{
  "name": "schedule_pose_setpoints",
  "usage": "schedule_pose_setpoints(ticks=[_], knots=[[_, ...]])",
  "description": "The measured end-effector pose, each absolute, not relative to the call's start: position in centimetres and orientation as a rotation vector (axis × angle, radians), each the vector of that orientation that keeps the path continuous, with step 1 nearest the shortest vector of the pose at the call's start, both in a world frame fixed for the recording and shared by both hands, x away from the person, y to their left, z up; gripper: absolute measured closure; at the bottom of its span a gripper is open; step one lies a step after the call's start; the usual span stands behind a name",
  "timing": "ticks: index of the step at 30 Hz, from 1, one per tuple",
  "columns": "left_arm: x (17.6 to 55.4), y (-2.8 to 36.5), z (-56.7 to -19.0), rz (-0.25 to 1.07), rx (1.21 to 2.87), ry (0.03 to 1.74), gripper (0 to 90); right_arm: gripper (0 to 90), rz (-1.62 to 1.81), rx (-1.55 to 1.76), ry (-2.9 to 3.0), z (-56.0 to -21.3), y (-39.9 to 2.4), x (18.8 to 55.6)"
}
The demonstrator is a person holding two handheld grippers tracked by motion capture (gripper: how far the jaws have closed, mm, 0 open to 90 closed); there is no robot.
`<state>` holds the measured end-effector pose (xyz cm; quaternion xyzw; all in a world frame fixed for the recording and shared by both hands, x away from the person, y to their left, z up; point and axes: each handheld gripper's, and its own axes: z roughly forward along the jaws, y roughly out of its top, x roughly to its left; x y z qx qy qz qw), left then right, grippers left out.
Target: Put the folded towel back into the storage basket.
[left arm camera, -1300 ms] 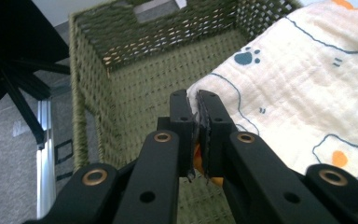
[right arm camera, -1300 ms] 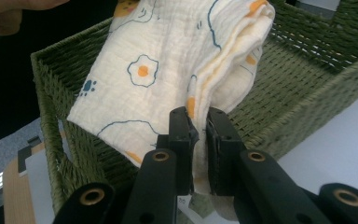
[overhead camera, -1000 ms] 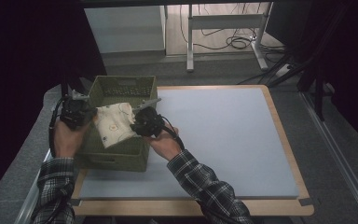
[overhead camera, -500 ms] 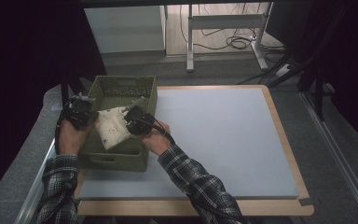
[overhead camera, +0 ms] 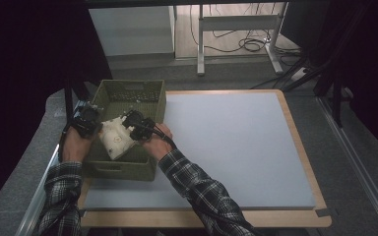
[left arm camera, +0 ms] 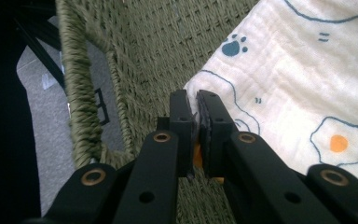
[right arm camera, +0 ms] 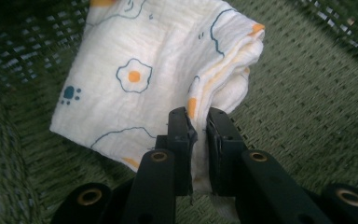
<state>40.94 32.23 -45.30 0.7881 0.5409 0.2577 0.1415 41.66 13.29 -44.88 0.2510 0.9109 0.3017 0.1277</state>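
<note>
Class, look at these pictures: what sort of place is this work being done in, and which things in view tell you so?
Probably a lab or recording workshop, not a home: a bare grey work mat on a wood-edged table, dark curtains on both sides, and loose cables on the floor behind.

Plaid sleeves (overhead camera: 204,189), black tools (overhead camera: 137,127)

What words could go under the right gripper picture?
The right gripper pinches a folded cloth inside a green basket.
</note>
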Motion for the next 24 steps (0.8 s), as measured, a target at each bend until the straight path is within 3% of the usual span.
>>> schedule_pose_setpoints(ticks=[5,10,17,24], knots=[[41.7,31.8,-46.0,0.719,2.316,1.573,83.5,70.5,0.826,0.699,2.658,-45.1,13.8,41.5],[42.1,31.7,-46.5,0.72,2.311,1.588,69.0,56.9,0.824,0.684,2.657,-44.9,13.9,41.4],[41.8,31.8,-46.1,0.735,2.244,1.602,58.8,51.5,0.864,0.668,2.648,-44.5,13.4,41.3],[41.4,31.7,-45.4,0.713,2.145,1.606,42.6,42.2,0.956,0.689,2.643,-44.1,12.0,41.5]])
